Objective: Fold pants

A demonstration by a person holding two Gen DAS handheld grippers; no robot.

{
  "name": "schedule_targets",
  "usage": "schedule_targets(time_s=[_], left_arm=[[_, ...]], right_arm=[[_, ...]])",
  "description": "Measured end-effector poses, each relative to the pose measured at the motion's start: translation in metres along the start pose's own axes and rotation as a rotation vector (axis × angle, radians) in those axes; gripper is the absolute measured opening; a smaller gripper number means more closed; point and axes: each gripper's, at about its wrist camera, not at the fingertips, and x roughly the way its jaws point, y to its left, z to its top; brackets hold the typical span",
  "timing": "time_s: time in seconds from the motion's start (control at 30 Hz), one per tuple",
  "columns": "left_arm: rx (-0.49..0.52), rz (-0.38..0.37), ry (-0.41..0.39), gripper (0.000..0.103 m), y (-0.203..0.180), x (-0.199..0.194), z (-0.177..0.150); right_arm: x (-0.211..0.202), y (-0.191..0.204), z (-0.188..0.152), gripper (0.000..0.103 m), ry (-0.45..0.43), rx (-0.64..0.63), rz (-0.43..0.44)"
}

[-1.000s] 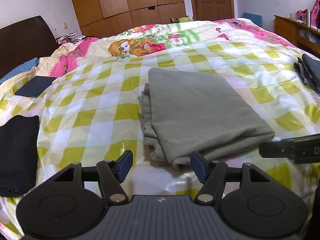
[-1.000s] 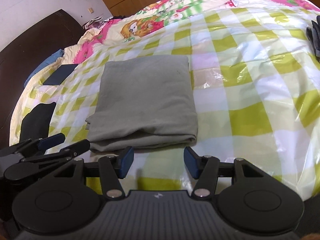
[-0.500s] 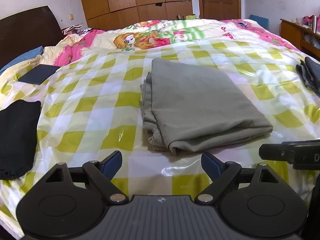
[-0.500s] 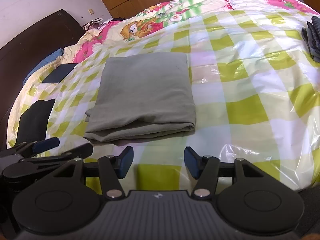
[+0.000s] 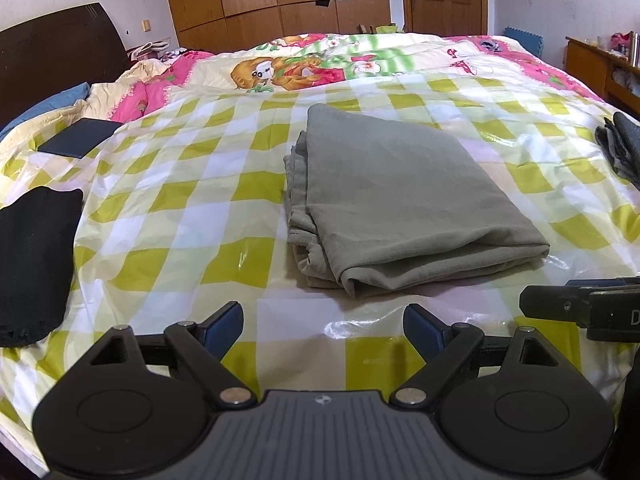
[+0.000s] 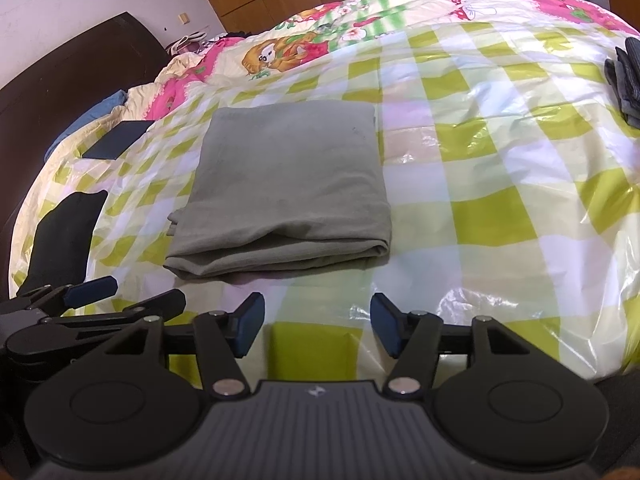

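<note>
Grey-green pants (image 5: 400, 200) lie folded into a thick rectangle on the yellow checked plastic sheet (image 5: 180, 220) that covers the bed. My left gripper (image 5: 323, 322) is open wide just short of their near left corner, with nothing between its blue pads. In the right wrist view the pants (image 6: 288, 184) lie flat ahead. The right gripper (image 6: 318, 314) hovers before their near edge, its jaws opening and empty. Each gripper also shows in the other's view: the right gripper (image 5: 580, 308) at the right edge, the left gripper (image 6: 136, 292) at the lower left.
A black garment (image 5: 32, 256) lies at the bed's left edge, with a dark flat pad (image 5: 80, 142) beyond it. Folded grey clothes (image 5: 622, 148) sit at the right edge. A cartoon quilt (image 5: 304, 68), a dark headboard (image 5: 52, 64) and wooden wardrobes (image 5: 280, 0) stand behind.
The left jaws have spread from about half open to wide. The pants' near edge now lies a little farther beyond both pairs of fingertips. The right jaws have widened slightly.
</note>
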Motion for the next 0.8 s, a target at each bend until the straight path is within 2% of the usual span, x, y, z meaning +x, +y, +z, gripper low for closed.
schedule_targets(time_s=[0.8], left_arm=[[0.053,-0.013,-0.061,0.099,-0.012,-0.016,-0.001]], right_arm=[[0.002,0.009,-0.004,0.064,0.007,-0.072,-0.027]])
